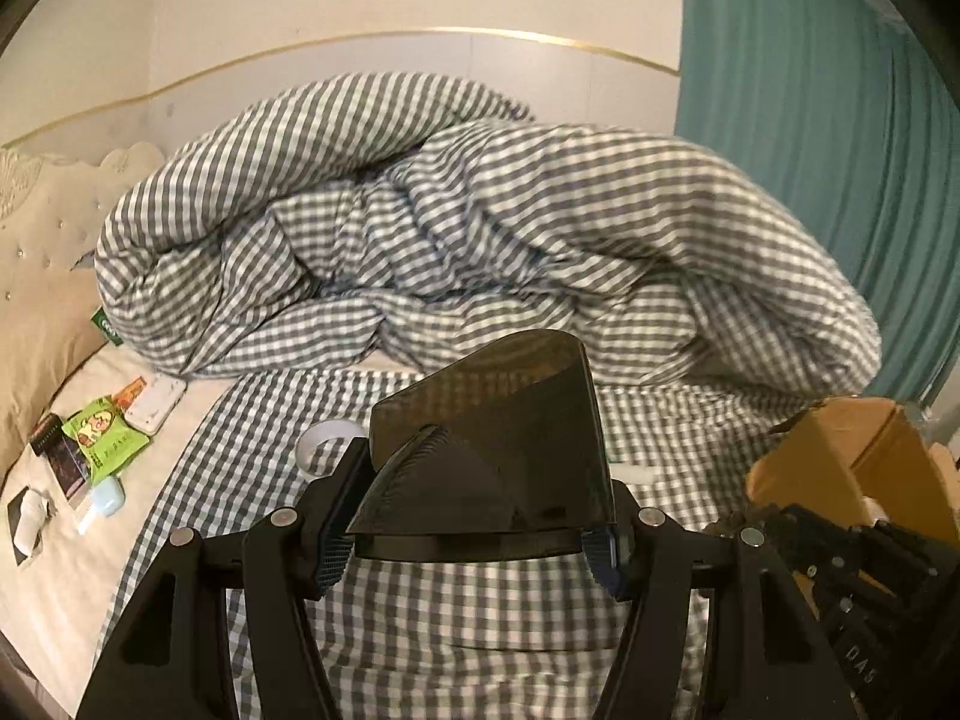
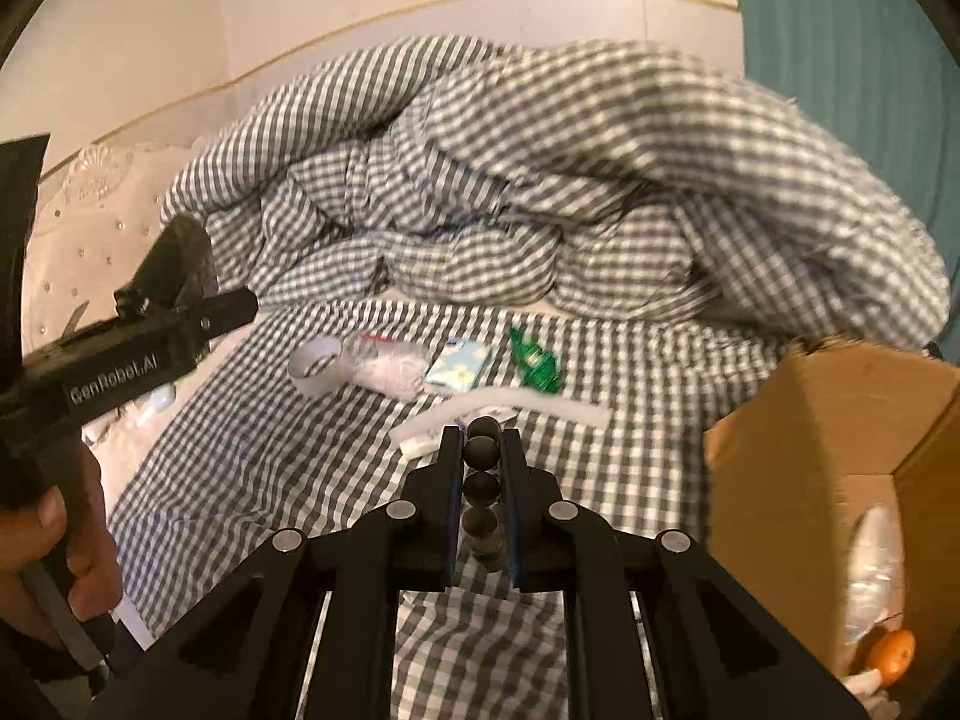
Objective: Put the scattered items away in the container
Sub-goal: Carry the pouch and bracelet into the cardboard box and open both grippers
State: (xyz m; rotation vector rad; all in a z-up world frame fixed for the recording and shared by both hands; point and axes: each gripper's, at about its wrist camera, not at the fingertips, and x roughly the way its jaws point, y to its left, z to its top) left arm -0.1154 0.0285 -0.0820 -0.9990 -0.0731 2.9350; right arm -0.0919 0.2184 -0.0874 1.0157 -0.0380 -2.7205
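My left gripper [image 1: 480, 516] is shut on a dark smoky plastic wedge-shaped cover [image 1: 498, 432], held above the checked bedsheet; the same cover [image 2: 180, 264] shows at the left of the right wrist view. My right gripper [image 2: 480, 441] is shut on a string of dark round beads [image 2: 482, 450] that runs back between its fingers. The open cardboard box [image 2: 810, 450] stands to the right and also shows in the left wrist view [image 1: 840, 456]. A tape roll [image 2: 315, 366], a clear bag [image 2: 390, 366], a blue tissue pack [image 2: 459, 366], a green packet [image 2: 534, 360] and a white strip [image 2: 510, 408] lie on the sheet.
A bunched checked duvet [image 1: 450, 228] fills the back of the bed. A green snack packet [image 1: 105, 438], a white device [image 1: 156, 405] and a dark box [image 1: 60, 456] lie at the far left by the headboard. The cardboard box holds an orange item [image 2: 894, 651] and clear plastic. A teal curtain [image 1: 810, 120] hangs at the right.
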